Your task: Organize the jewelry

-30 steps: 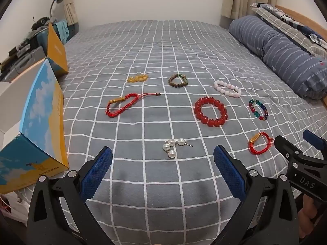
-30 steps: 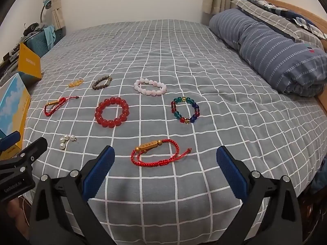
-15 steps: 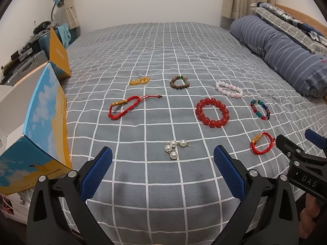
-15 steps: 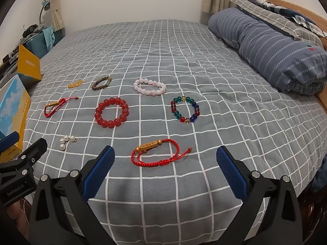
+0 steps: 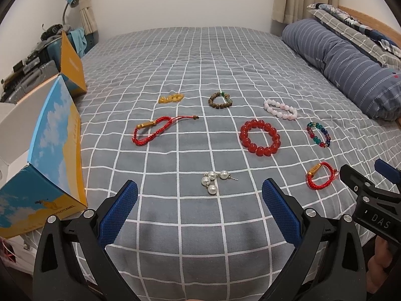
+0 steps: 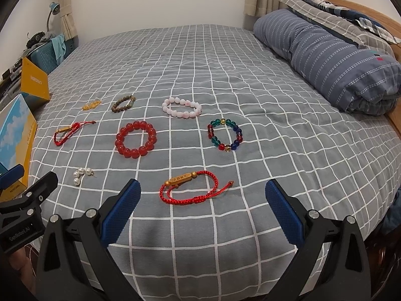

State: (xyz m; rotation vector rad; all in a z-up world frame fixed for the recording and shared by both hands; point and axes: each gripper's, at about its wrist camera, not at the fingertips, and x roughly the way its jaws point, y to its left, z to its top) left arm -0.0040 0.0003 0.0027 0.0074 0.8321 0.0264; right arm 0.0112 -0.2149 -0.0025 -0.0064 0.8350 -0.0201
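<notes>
8 pieces lie flat, apart, on the grey checked bedspread [image 5: 200, 57]: pearl cluster [image 5: 213, 181], 2 red cord bracelets [image 5: 160, 128] [image 6: 193, 187], red [image 5: 259, 137], pink [image 5: 280, 108], brown [image 5: 220, 99], multicolour [image 6: 224, 135] bead bracelets, amber beads [image 5: 171, 98].

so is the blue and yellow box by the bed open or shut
Open: the box has one flap standing up, with pale inner walls showing behind the blue sky-print side. What it holds is out of sight.
</notes>
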